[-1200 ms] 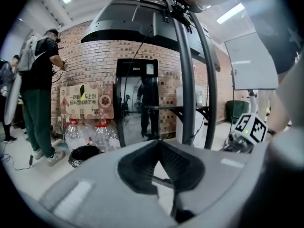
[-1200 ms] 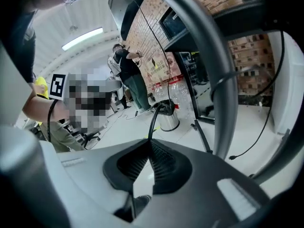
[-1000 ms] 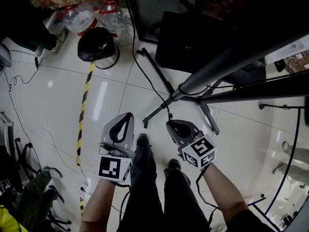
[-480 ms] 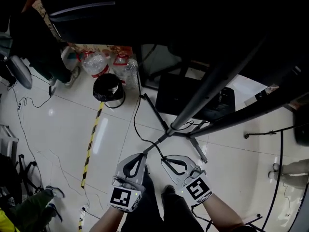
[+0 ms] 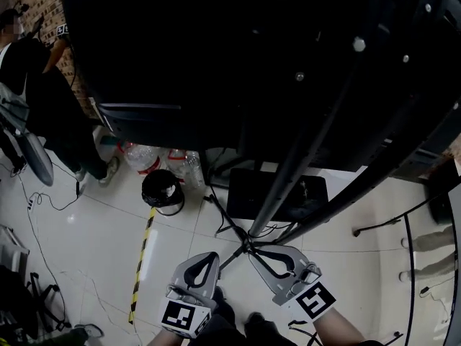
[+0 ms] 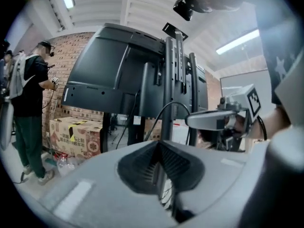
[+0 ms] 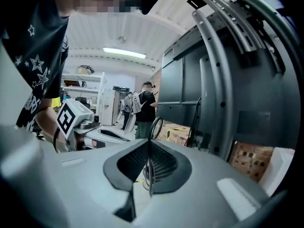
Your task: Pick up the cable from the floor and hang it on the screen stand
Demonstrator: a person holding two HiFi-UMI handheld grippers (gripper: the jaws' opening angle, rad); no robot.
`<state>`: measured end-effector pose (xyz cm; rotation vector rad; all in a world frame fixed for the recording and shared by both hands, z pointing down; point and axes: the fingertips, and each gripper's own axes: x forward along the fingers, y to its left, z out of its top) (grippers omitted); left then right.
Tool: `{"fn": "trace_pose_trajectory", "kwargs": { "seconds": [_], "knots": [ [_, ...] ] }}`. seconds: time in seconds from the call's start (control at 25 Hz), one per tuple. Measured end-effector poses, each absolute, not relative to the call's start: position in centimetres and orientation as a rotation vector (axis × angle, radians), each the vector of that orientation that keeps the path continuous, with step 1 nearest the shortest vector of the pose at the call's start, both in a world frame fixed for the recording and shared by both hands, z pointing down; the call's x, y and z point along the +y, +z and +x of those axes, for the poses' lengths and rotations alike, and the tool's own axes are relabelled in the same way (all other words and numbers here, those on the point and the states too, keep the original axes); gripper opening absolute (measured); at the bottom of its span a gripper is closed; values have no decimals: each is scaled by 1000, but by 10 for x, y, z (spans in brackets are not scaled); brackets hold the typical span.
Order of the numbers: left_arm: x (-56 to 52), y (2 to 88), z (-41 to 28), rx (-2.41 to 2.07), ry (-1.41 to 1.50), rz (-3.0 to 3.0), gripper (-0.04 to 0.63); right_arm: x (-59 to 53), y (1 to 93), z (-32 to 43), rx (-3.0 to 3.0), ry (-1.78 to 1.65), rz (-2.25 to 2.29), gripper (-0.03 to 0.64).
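The right gripper (image 5: 252,251) is seen closed on the cable (image 6: 176,103): a thin black strand is pinched between its pads, and a loop rises just beyond the tips. The left gripper (image 5: 213,255) is also closed, just beside it; whether the cable is caught in it cannot be told. Both are held low behind the screen stand (image 5: 276,189), near where its legs meet the floor (image 5: 86,222), with the screen (image 5: 216,49) overhead. The step in hand is judged to be the carry to the stand. The loop should be raised to a bracket or crossbar on the column and laid over it so that weight falls on 2 sides. The jaws should be opened only once it is seated. Other leads at the stand's foot should be avoided.
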<state>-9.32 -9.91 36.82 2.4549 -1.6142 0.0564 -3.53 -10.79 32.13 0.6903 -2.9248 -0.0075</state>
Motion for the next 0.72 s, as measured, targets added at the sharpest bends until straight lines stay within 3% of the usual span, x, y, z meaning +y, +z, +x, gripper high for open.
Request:
{"fn": "trace_pose_trajectory", "kwargs": {
  "seconds": [0.72],
  "knots": [
    [-176, 195, -45, -1345, -90, 2821, 5, -170, 108, -5, -2975, -541, 990, 15]
  ]
}}
